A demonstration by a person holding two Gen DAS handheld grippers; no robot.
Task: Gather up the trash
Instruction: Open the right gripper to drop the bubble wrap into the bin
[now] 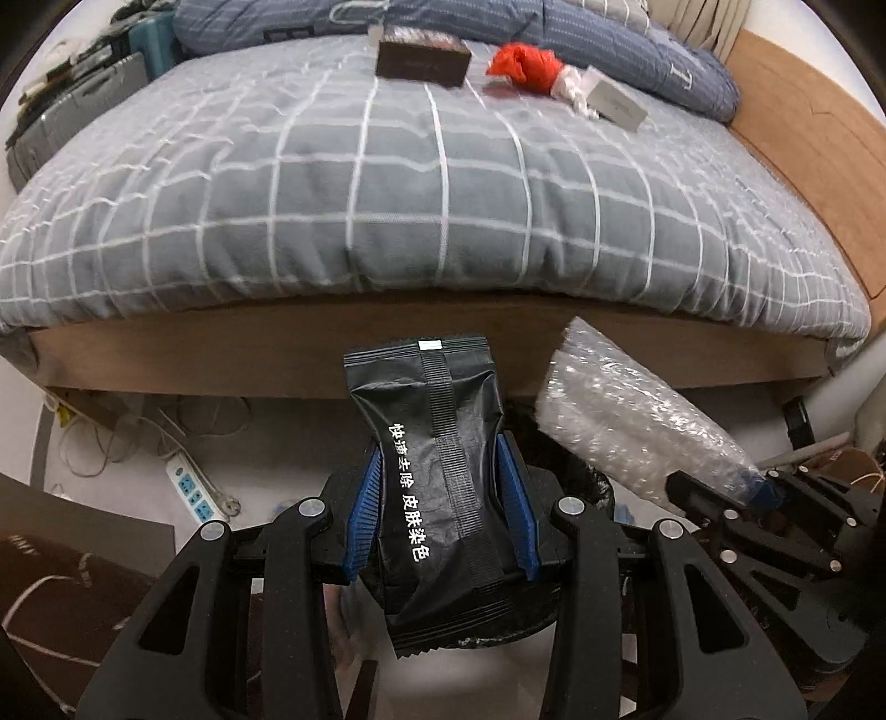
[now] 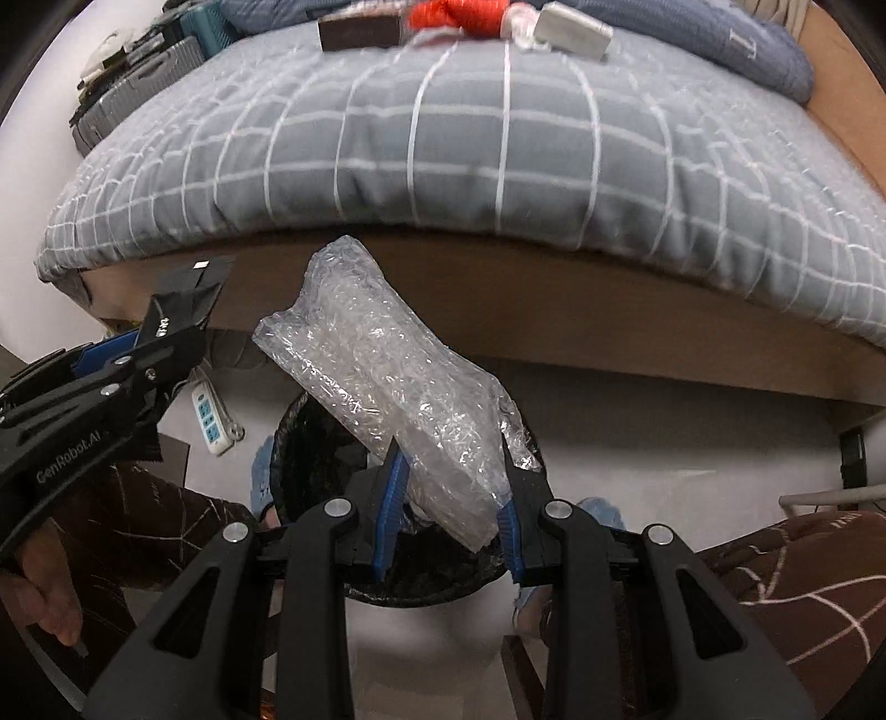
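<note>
Grey checked bed [image 1: 387, 183]: brown box [image 1: 423, 63], red bag [image 1: 523, 66], white box [image 1: 617, 105]. Floor [image 1: 266, 437]: power strip [image 1: 191, 490].

A wooden bed frame [image 1: 443, 343] carries a grey checked sheet [image 1: 387, 183] with a blue quilt [image 1: 637, 50] bunched at the far end, above a pale floor [image 2: 664, 421] where a white power strip [image 1: 194, 490] lies among cables

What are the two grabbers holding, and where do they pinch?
Left gripper: black packet, pinched across its middle. Right gripper: bubble wrap, pinched near its lower end.
</note>
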